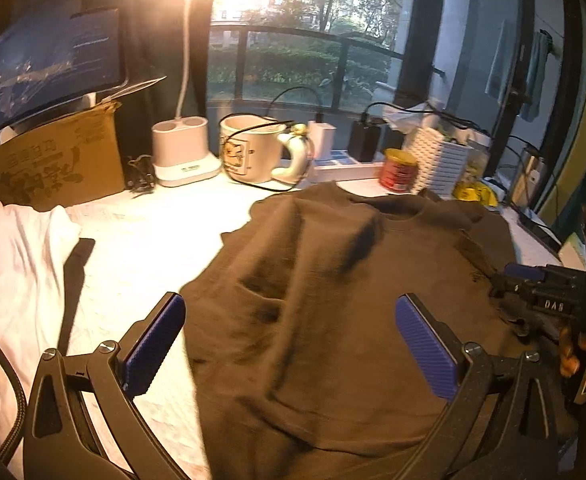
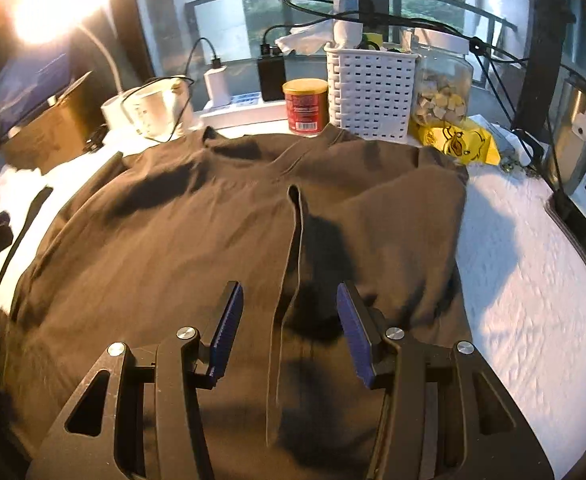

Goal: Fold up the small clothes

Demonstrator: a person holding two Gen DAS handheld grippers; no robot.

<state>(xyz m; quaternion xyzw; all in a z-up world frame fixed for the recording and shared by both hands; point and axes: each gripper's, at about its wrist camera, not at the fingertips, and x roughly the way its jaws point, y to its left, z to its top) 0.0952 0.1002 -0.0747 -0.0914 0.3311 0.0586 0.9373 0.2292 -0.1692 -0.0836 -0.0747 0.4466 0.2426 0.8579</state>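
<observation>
A dark brown T-shirt (image 1: 333, 300) lies spread and wrinkled on the white table, collar toward the window. It also shows in the right wrist view (image 2: 181, 240), with a folded edge running down its middle. My left gripper (image 1: 291, 344) is open and empty, hovering over the shirt's left hem side. My right gripper (image 2: 289, 332) is open and empty, just above the folded edge on the shirt's right half. The right gripper also shows at the right edge of the left wrist view (image 1: 549, 296), held in a hand.
A white cloth (image 1: 9, 264) lies at the left. Along the back stand a cardboard box (image 1: 53, 160), lamp base (image 1: 183, 152), mug (image 1: 253, 148), red tin (image 2: 305, 106), white basket (image 2: 371, 92), glass jar (image 2: 443, 88) and a yellow bag (image 2: 459, 142). Cables trail there.
</observation>
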